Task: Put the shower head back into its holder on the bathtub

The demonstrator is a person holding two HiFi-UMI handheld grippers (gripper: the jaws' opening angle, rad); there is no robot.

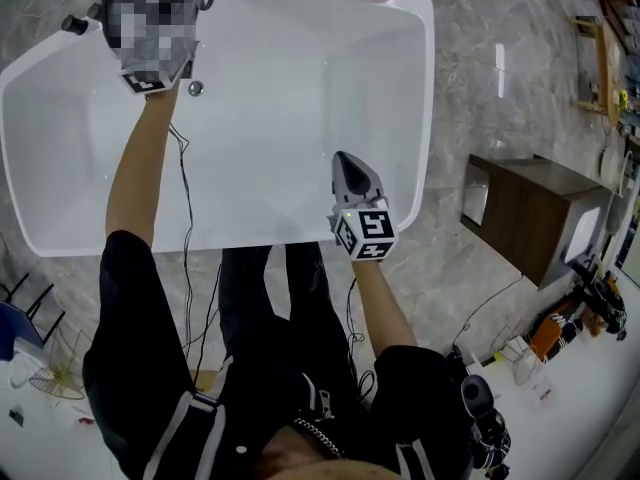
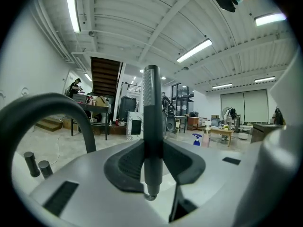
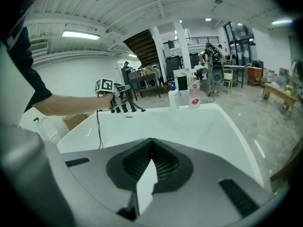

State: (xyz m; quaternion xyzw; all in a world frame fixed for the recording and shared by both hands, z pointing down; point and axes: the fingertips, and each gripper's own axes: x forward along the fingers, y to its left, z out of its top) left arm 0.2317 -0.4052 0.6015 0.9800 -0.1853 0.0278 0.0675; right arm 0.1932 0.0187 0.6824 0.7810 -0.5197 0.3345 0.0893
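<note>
Grey marbled floor (image 1: pixel 500 98) surrounds a white bathtub (image 1: pixel 425 118), and behind it we see an open hall with strip lights and a dark staircase. We stand at the tub's near rim, both arms reaching over it. A brown wooden cabinet (image 1: pixel 535 213) stands on the floor well to the right of the tub.

Our left tongs (image 2: pixel 151 150) are at the tub's far left corner, pointing level, and they are clamped on the shower head (image 2: pixel 151 117). It is a slim dark rod that stands upright between the jaws, with its threaded lower end just below them. Whether that end touches its holder we cannot tell.

Our right tongs (image 1: pixel 350 163) hang over the basin just inside the near rim, tilted downward, with the jaws pressed together and nothing between them.

A dark curved spout (image 2: pixel 42 108) arches just beside the left tongs, and two short black knobs (image 2: pixel 37 163) stand on the rim below it. Two bottles (image 3: pixel 182 93) stand on the far rim. A thin black cable (image 1: pixel 185 198) runs along the left arm.
</note>
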